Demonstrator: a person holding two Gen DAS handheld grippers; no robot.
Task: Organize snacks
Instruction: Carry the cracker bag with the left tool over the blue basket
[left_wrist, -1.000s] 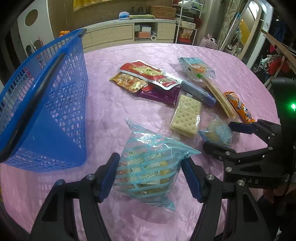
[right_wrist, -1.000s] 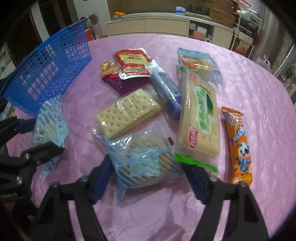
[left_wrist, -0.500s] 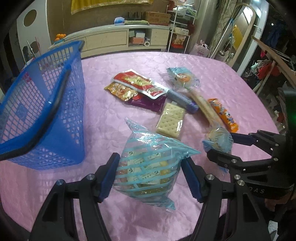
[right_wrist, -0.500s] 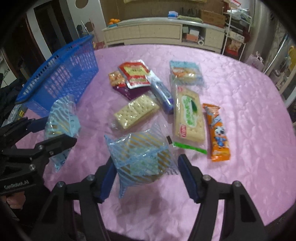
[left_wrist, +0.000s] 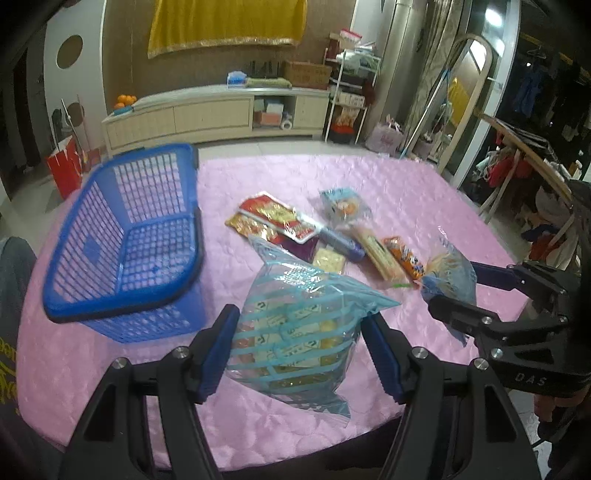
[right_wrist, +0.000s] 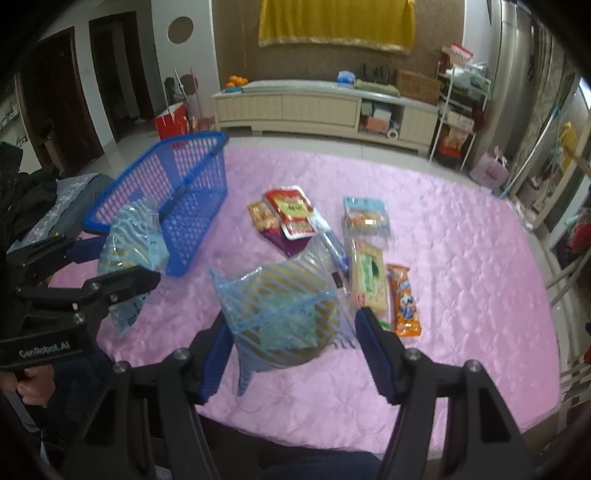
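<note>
Pink table (left_wrist: 424, 192) with a quilted cover holds everything. Blue basket (left_wrist: 122, 240) sits on its left side and looks empty through the mesh, so by my read nothing is sorted into it yet.

The loose pile stays on the table, middle to right: red pouch (right_wrist: 291, 210), a gold pouch just beside it, a purple pack under them, cracker pack (left_wrist: 328, 258), a dark blue bar, long biscuit pack (right_wrist: 369, 280), orange bar (right_wrist: 404, 299), and a clear bun pack (right_wrist: 365, 218) at the far end. All untouched, well apart from the basket.

Two items are in hand, both off the table. Left gripper (left_wrist: 299, 350) is clamped on a striped blue bag (left_wrist: 295, 332) of small yellow pieces, pads pressing both sides, held in front of the basket's near corner. Right gripper (right_wrist: 291, 347) has a striped bag with a round cake (right_wrist: 284, 317) between its pads; the left pad presses the wrap, the right pad's contact is hard to see, but the bag hangs clear of the table, so I judge it gripped. It hovers over the near end of the pile.

Progress: early. First two bags lifted, neither over the basket opening yet. Left to do: drop both in, then about eight more items.
</note>
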